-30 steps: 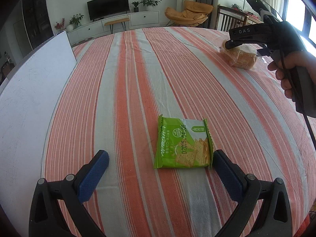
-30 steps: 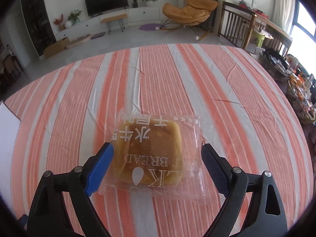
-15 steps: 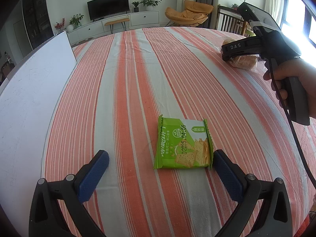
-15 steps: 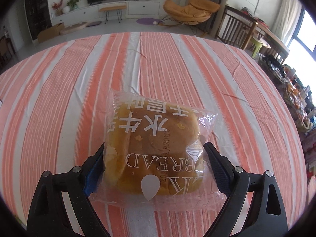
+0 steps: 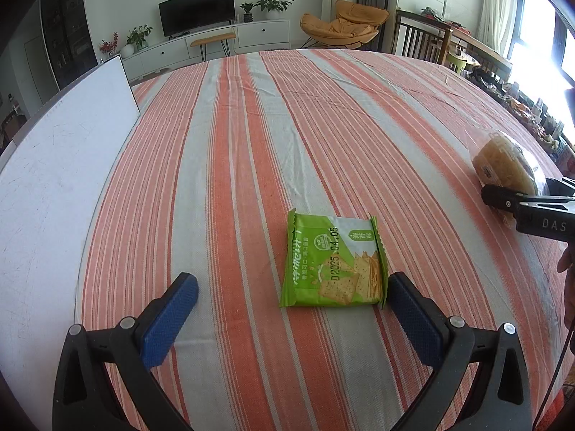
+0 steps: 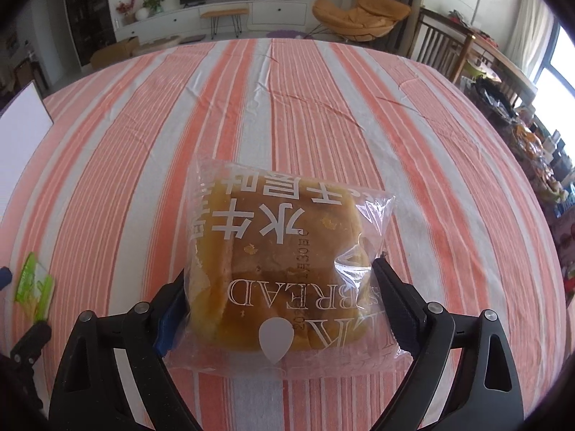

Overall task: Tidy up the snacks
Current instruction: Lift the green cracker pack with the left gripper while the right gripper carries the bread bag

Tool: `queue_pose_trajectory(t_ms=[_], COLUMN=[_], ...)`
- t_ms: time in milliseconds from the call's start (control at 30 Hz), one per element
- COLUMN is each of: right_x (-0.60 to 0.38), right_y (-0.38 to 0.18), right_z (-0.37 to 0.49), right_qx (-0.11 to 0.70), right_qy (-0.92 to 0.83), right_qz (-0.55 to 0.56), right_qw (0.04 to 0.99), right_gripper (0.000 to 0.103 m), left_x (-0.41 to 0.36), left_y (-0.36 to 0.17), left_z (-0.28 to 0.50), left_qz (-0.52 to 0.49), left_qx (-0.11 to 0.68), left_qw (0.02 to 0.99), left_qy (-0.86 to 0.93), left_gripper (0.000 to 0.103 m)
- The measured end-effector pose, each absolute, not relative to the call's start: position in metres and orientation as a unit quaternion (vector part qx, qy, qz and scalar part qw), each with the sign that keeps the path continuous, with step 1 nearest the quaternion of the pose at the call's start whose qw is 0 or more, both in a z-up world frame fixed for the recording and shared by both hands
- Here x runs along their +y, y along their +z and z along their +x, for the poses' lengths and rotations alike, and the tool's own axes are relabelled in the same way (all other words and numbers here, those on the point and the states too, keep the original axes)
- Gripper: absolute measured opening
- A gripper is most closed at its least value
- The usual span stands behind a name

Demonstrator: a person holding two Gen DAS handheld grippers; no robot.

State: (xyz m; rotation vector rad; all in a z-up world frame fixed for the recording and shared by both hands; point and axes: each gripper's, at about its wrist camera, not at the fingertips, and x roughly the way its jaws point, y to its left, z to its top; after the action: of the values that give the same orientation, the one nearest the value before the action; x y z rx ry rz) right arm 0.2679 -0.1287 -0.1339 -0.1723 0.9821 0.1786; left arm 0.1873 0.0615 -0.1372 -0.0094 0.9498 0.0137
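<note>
A green cracker packet (image 5: 332, 262) lies flat on the striped tablecloth, just ahead of my left gripper (image 5: 293, 300), which is open and empty with its right finger beside the packet's right edge. My right gripper (image 6: 278, 283) is shut on a bagged bread bun (image 6: 284, 251) in clear plastic and holds it above the cloth. In the left wrist view the bun (image 5: 506, 165) and the right gripper (image 5: 503, 194) are at the far right. The green packet (image 6: 34, 282) shows at the left edge of the right wrist view.
A white board (image 5: 61, 151) lies along the table's left side. The orange and grey striped cloth (image 5: 287, 125) covers the table. Beyond it are a TV cabinet, an orange chair (image 5: 345, 23) and a wooden table with clutter at the right.
My right gripper closed on the bread bun, lifted it off the cloth and carried it nearer and to the right. My left gripper and the green packet have not moved.
</note>
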Motion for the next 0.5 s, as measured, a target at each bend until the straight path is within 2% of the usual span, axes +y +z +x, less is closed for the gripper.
queue_pose_trajectory(t_ms=[300, 500], right_x=[-0.155, -0.162], right_y=[-0.128, -0.116], right_z=[0.184, 0.182], right_qx=[0.484, 0.5], right_qy=[0.098, 0.09], right_qz=[-0.078, -0.044], right_qw=[0.866, 0.86], right_gripper=[0.094, 0.094], left_x=[0.074, 0.061], left_y=[-0.131, -0.128], left_z=[0.181, 0.191], left_qz=[-0.021, -0.02], left_qx=[0.48, 0.505], left_qw=[0.875, 0.862], left_qy=[-0.053, -0.046], left_gripper=[0.103, 0.102])
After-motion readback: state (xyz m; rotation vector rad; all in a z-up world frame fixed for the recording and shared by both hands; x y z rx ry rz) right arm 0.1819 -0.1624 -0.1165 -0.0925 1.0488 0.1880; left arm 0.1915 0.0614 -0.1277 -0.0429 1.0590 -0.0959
